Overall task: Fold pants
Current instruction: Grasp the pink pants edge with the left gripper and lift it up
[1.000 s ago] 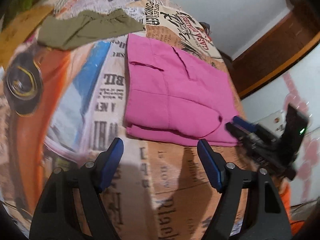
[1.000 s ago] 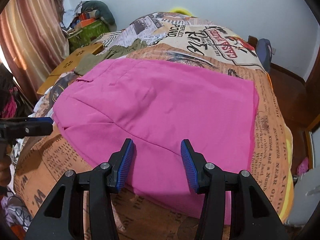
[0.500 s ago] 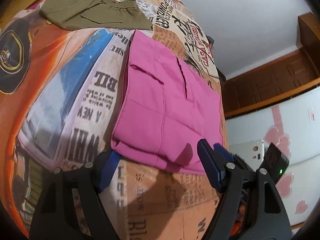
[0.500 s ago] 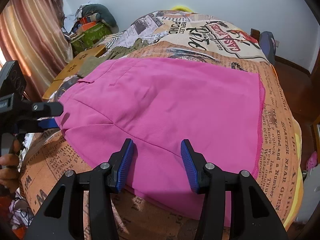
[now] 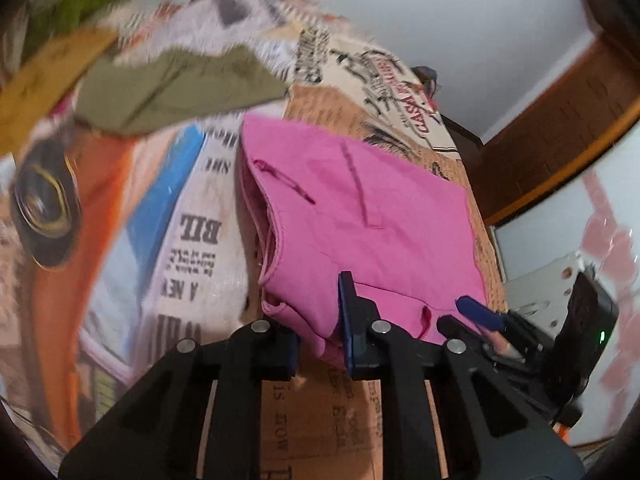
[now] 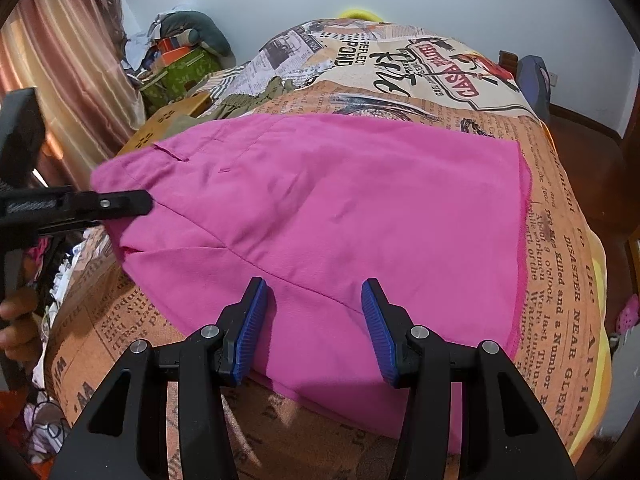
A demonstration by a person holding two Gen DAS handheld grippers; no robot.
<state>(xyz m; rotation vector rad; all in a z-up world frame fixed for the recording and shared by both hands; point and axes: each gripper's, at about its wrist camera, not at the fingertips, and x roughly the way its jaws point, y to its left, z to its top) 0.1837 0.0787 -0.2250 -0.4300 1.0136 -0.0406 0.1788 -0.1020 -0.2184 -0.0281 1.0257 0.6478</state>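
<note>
One garment: the pink pants (image 6: 328, 216) lie folded on the bed (image 6: 560, 264), filling the centre of the right wrist frame and the centre of the left wrist frame (image 5: 360, 216).
Near corner: the lower left corner of the pants is lifted off the bed, and layered edges show open along the left side.
Left hand-held gripper (image 5: 320, 340): clenched on that corner, with pink cloth bunched between its blue pads; in the right wrist view it enters from the left edge (image 6: 120, 202).
Right hand-held gripper (image 6: 314, 328): released, jaws spread over the pants' near edge, gripping nothing.
Olive garment (image 5: 176, 88): upper left of the left wrist frame, apart from the pants.
Bed cover: newspaper print.
</note>
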